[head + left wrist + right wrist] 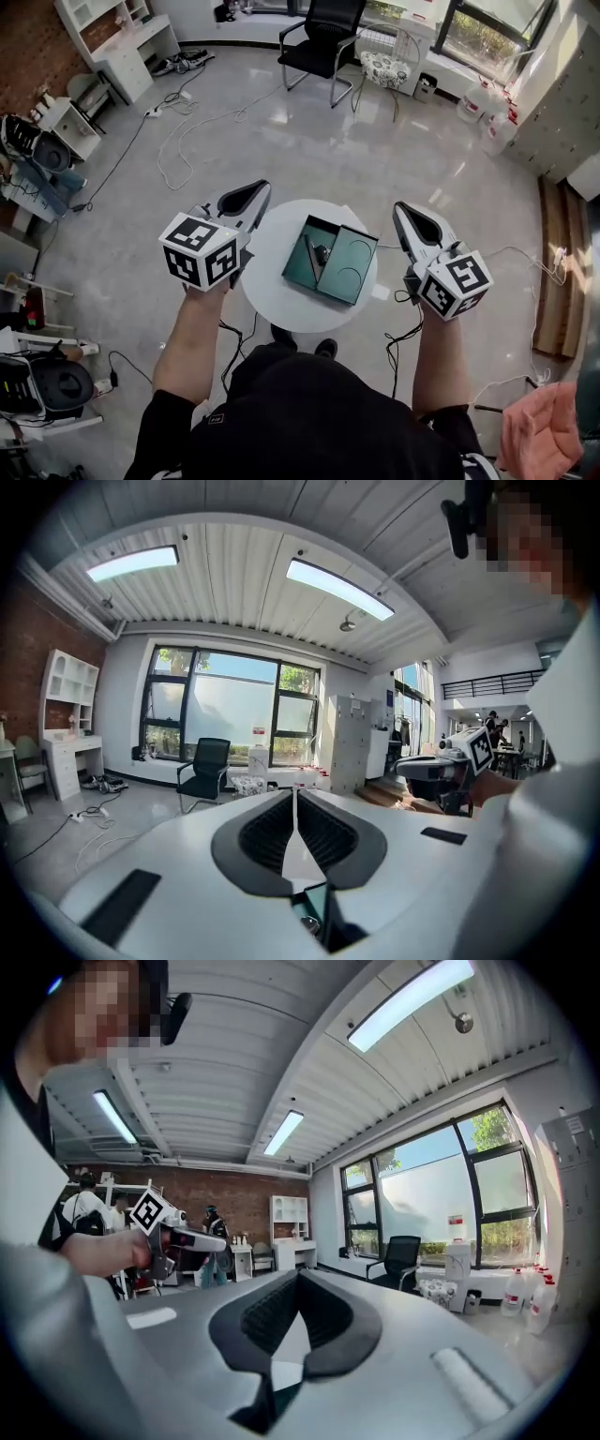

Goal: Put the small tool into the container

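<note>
head view — small tool [319, 251] inside open container [354, 270], left gripper [262, 187] and right gripper [398, 208] jaws closed, empty

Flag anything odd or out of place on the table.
Nothing stands out. The case lies open on the table, a small dark tool in its left half. The left claw and right claw hang shut and empty beside it.

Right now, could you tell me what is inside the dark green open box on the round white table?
A small dark tool lies in the left half of the dark green open box; the right half shows only a circular recess. Anything beneath the tool is covered.
</note>
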Available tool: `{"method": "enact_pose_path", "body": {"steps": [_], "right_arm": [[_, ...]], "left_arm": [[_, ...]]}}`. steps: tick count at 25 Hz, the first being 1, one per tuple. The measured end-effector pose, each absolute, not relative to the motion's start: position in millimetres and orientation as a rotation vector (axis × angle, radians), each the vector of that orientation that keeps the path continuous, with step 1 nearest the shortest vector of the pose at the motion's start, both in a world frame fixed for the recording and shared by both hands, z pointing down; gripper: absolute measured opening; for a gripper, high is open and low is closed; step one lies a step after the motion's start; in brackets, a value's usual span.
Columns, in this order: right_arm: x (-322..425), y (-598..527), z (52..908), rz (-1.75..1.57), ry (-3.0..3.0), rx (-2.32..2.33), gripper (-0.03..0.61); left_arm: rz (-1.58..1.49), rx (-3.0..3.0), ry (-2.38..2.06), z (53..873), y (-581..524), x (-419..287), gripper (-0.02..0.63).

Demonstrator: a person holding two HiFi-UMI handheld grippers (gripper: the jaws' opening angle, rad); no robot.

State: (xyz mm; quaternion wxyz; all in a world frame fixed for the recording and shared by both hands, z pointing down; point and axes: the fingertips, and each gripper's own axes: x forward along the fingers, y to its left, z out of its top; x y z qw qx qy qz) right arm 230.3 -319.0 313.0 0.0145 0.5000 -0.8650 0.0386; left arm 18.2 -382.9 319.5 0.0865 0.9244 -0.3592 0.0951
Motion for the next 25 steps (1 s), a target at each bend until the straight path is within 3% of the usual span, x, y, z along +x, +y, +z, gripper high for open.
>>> {"method": "enact_pose_path", "body": {"steps": [11,16,25], "right_arm": [[217,-332,224,-0.151,-2.78,1.6,0.008],[233,-346,244,0.0,-2.815,1.888,0.008],[206,-357,265,-0.036,-2.755,1.795,0.008]], "left_arm": [[0.459,2.877,-1.015,287,-391,20,0.02],[0.224,2.86,-1.153,278,-412,16,0.02],[0.216,2.854,-1.204,291,-429,17,0.02]]}}
